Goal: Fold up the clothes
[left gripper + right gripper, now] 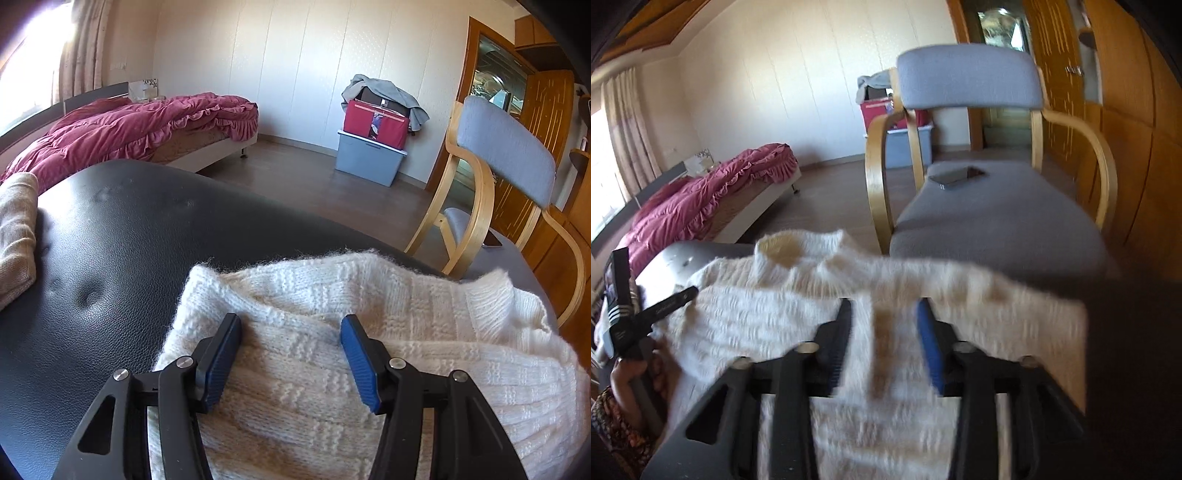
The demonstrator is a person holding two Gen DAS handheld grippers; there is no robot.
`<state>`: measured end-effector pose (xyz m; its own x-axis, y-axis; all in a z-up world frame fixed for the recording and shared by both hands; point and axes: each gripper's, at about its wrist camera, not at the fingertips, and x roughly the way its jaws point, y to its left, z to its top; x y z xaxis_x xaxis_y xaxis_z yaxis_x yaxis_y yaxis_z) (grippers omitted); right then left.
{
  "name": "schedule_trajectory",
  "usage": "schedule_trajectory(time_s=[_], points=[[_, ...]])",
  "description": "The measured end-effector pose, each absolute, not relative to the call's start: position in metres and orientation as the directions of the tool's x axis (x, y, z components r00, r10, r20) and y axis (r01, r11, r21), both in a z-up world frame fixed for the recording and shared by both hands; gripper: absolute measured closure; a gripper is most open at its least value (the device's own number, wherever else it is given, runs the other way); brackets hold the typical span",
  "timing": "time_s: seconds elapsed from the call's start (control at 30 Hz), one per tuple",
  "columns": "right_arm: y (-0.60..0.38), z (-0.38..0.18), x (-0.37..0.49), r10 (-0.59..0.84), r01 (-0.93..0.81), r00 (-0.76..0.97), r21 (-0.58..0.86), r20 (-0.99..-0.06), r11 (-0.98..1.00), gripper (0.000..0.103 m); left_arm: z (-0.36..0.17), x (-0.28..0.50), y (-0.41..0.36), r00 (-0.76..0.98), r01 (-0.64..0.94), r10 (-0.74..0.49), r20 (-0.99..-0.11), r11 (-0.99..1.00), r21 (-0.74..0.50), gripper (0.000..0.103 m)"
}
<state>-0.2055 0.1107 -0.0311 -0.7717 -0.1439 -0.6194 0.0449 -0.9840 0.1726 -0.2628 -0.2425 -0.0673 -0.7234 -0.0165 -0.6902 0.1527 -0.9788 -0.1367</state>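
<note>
Left wrist: black leather surface (110, 240), bedroom beyond

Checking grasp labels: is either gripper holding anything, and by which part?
Right gripper seems to pinch a bunched fold in the body of the sweater, though the view is blurred. Left gripper is open over it, holding nothing.

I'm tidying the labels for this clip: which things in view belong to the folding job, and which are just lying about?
Part of the job:
white sweater
beige garment
black table
left claw, open over the sweater
right claw, with sweater between its jaws

Just lying about:
chair
phone
bed
red box
grey bin
</note>
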Motion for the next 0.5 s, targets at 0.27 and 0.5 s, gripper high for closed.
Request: schedule_trajectory(time_s=[0.27,0.5], points=[[0.063,-0.058,-0.271,-0.168,0.112,-0.682,0.125,-0.712,-0.986,0.078,-0.068,-0.262,-0.243,-0.726,0.154,-0.020,-0.688,-0.979,-0.134,0.046],[0.072,-0.077,-0.291,-0.144,0.049,-0.643,0.148,-0.752,-0.988,0.081,-0.068,-0.263,-0.242,-0.724,0.156,-0.023,-0.689,-0.979,-0.132,0.046]])
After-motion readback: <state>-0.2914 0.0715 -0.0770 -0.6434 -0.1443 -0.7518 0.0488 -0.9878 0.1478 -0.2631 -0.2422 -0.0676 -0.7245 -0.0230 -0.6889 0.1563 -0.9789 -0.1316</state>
